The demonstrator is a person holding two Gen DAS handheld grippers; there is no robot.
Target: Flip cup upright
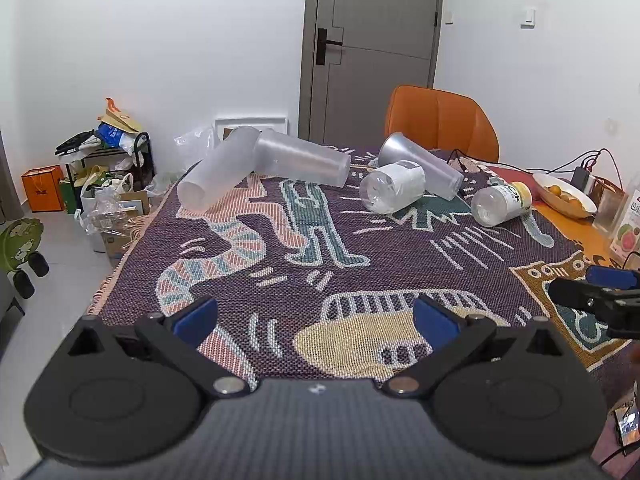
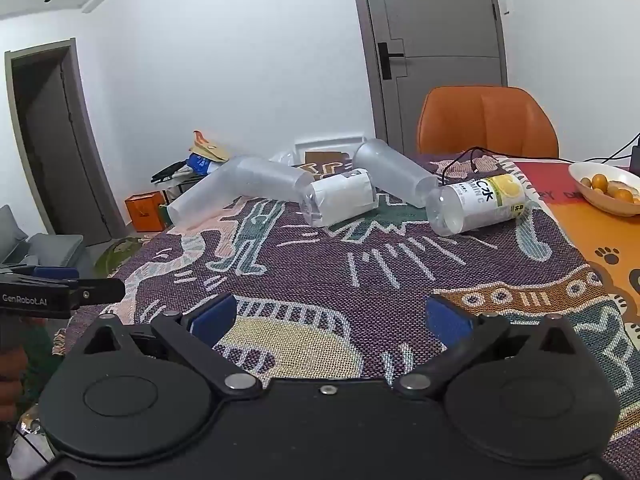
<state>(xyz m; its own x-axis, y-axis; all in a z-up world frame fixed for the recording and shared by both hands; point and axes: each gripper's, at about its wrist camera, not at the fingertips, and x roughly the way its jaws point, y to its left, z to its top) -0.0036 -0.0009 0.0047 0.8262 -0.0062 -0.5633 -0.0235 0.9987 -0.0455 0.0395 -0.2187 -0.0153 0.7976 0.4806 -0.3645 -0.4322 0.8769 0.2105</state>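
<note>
Both of my grippers hover low over the near part of the table with nothing between their blue pads: my left gripper [image 1: 316,320] has its jaws spread wide, and my right gripper [image 2: 330,320] is spread just as wide. From the left wrist camera I see the tip of the right gripper at the right edge; from the right wrist camera the left one pokes in at the left edge. Under them lies a woven patterned blanket [image 1: 320,248] that covers most of the table. Well beyond the fingers, along the far part of the blanket, five containers lie on their sides. At the far left a frosted cup [image 1: 218,168] lies with its narrow base toward me, and a second frosted cup [image 1: 302,162] lies beside it, the two touching at their far ends. Further right a third clear cup [image 1: 420,166] lies tilted behind a bottle with a white label [image 1: 394,190], which touches it. Right of these, a bottle with a yellow lemon label [image 1: 502,202] lies apart near the blanket's edge. Past it, on the bare orange tabletop, a white bowl [image 1: 576,204] holds small orange fruit. Behind the table stands an orange chair [image 1: 440,124], and behind that a grey door [image 1: 376,48].
</note>
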